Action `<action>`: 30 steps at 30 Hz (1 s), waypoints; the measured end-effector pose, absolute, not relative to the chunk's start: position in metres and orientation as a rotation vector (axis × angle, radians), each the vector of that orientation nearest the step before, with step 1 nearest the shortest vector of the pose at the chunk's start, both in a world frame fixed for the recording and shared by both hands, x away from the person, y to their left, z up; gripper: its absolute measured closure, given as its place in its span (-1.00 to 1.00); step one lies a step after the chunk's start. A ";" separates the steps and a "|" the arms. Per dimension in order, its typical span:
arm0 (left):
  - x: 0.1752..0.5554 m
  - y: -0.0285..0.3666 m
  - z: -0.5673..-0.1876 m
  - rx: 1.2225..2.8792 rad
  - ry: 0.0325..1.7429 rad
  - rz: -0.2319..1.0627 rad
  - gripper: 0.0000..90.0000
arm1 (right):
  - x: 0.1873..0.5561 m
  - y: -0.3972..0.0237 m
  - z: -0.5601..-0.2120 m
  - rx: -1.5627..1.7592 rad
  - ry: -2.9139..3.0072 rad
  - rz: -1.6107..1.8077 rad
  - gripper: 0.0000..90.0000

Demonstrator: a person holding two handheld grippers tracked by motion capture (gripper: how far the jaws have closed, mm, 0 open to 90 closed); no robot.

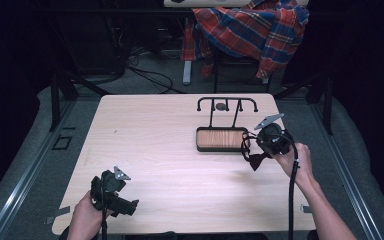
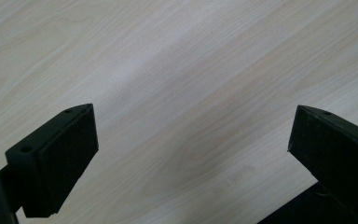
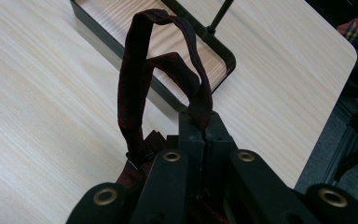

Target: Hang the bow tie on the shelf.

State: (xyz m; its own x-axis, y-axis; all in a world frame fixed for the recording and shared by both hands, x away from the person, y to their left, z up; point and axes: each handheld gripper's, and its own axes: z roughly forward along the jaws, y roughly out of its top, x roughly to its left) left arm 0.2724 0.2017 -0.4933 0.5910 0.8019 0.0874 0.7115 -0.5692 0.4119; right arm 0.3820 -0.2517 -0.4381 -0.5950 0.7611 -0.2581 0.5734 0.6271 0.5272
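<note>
Right gripper view looks along closed fingers [image 3: 204,135] pinching a dark red bow tie's strap [image 3: 135,70], which loops up and forward from the pinch toward the stand's wooden tray [image 3: 121,16]. From the high view, the right gripper [image 1: 256,150] hangs just beside the near right corner of that tray [image 1: 222,139], with the bow tie [image 1: 258,160] dangling from it: the bow itself sags on the side away from the tray, the strap loop rising toward the tray's edge. Its long axis runs slantwise, from the bow low and near the person up to the loop at the tray corner.

I judge the step in hand to be carrying the tie to the stand, whose crossbar [image 1: 227,99] stands at the far side of the tray. The next move probably calls for lifting the loop higher and past the tray so it can drop over an end of the bar, keeping the strap open.

The left gripper [image 1: 111,192], well apart from the stand at the near edge of the surface [image 1: 150,145], has its fingers [image 2: 56,158] spread wide and empty.
</note>
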 end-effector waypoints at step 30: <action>0.272 0.201 -0.494 2.490 1.226 0.384 -0.96 | 0.403 -0.257 -0.417 1.123 2.287 0.633 0.99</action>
